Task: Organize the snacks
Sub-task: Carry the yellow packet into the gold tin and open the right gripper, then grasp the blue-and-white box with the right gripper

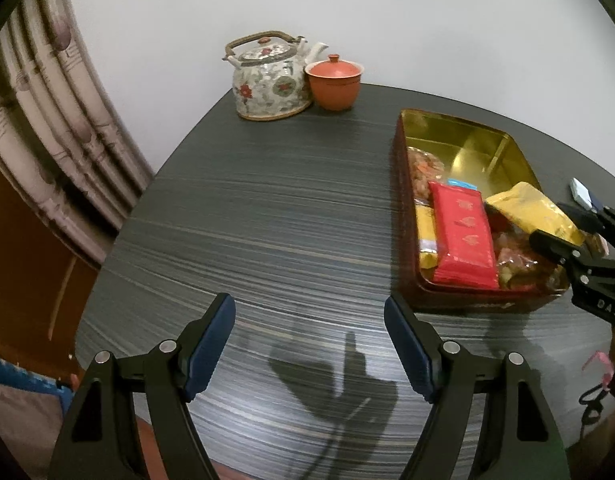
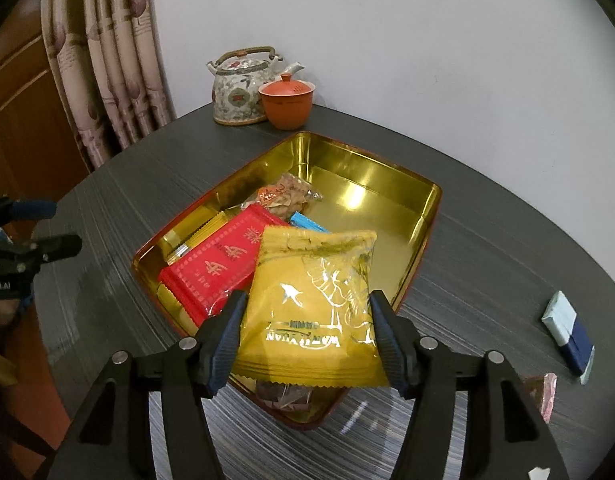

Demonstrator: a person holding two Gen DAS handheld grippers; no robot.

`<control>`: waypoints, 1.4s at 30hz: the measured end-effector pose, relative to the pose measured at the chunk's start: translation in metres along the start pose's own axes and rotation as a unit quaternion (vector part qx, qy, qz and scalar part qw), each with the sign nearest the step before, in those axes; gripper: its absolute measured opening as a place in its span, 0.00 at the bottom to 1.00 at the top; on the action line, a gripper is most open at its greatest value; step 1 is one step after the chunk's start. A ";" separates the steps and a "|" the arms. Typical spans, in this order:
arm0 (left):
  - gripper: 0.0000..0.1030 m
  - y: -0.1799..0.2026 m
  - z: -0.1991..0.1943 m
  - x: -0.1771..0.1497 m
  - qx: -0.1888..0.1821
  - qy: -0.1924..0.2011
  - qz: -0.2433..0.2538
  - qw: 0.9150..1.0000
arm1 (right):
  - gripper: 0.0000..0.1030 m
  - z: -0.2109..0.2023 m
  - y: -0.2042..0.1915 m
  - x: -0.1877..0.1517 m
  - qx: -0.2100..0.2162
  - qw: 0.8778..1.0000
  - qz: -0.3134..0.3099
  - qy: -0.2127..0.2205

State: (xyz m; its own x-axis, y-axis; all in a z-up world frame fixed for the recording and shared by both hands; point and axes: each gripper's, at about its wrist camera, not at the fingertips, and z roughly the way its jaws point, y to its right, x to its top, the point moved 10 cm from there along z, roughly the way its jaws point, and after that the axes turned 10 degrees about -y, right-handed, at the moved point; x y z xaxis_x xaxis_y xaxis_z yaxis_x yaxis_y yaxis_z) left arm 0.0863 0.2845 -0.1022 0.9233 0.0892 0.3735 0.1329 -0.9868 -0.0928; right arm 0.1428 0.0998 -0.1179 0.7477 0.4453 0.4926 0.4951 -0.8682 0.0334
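Yellow "WONJI YUAN" packet (image 2: 311,304) sits between right tongs (image 2: 307,344) above the tin (image 2: 423,216); left tongs (image 1: 309,344) spread, empty.

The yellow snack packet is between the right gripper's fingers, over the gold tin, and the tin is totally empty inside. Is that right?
Not quite. The gold tin is not empty: the right wrist view shows a red packet and other snacks lying in it. The yellow snack packet is indeed between the fingers of the right gripper, over the tin.
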 end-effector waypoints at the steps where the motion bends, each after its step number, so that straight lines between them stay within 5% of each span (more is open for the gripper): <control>1: 0.75 0.002 0.000 0.000 -0.001 0.000 0.002 1.000 | 0.58 0.000 0.000 0.000 0.001 1.000 0.002 0.000; 15: 0.75 0.006 0.000 -0.001 -0.002 -0.002 0.006 1.000 | 0.70 -0.038 0.034 -0.014 0.008 0.998 0.051 0.045; 24: 0.75 0.006 0.001 -0.002 0.007 -0.004 0.006 1.000 | 0.70 -0.050 0.147 -0.063 -0.090 0.988 0.123 0.029; 30: 0.75 0.007 0.002 -0.002 0.012 -0.003 0.008 1.000 | 0.68 -0.038 0.200 -0.099 -0.109 0.980 0.167 -0.002; 42: 0.75 0.017 0.000 -0.002 -0.011 0.008 -0.008 1.000 | 0.62 -0.017 0.213 -0.109 -0.087 0.981 0.175 -0.009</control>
State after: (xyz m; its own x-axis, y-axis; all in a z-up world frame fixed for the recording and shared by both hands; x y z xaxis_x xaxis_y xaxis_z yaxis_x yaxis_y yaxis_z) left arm 0.0868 0.2681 -0.1048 0.9153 0.1026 0.3896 0.1392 -0.9880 -0.0669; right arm 0.1591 -0.1370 -0.1499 0.8669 0.1167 0.4847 0.1252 -0.9920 0.0149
